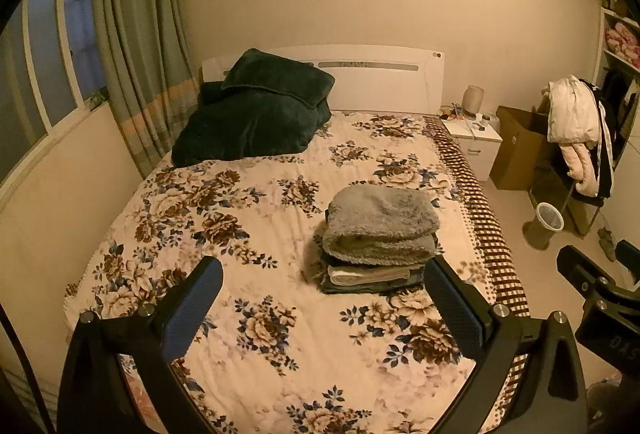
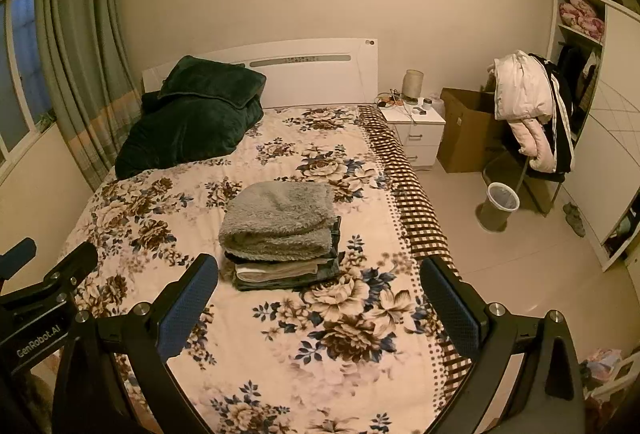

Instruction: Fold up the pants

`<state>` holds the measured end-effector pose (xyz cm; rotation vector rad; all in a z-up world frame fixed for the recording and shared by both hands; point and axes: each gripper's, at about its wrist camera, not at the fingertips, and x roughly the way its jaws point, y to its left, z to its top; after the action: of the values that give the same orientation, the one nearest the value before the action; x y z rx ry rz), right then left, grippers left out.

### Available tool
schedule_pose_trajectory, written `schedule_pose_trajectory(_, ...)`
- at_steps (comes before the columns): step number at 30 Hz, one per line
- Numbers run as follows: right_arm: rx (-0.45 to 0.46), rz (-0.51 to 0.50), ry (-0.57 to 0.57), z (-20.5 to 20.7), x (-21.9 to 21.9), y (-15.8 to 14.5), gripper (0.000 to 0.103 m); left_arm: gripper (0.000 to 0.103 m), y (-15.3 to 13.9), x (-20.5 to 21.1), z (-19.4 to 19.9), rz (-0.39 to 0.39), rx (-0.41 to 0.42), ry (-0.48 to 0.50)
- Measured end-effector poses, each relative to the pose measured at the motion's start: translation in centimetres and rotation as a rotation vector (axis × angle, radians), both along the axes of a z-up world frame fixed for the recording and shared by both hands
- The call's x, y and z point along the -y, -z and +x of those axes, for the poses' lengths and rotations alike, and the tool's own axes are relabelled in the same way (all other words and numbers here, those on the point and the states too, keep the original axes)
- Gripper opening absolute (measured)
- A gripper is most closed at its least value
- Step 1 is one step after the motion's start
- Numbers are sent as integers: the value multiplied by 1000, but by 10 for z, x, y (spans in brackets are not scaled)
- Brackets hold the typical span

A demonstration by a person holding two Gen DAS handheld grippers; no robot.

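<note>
Left gripper (image 1: 323,308) and right gripper (image 2: 318,306), jaws spread wide and empty, held above the floral bed (image 2: 280,334); folded clothes stack (image 2: 280,234) lies ahead.

Left tool (image 1: 322,308): black frame, two wedge fingers with blue textured pads (image 1: 192,308), silver screws (image 1: 501,310) at pivots. Right tool (image 2: 318,304): same build. White "GenRobot.AI" lettering (image 2: 38,341) on left tool's black body.
</note>
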<state>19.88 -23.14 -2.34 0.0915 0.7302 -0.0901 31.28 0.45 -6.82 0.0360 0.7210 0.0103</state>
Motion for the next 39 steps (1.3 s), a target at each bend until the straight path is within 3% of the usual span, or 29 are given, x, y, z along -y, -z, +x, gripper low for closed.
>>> schedule_pose_trajectory(39, -15, 3, -12, 0, -12, 2, 103, 103, 3, -1, 1, 6, 2, 12)
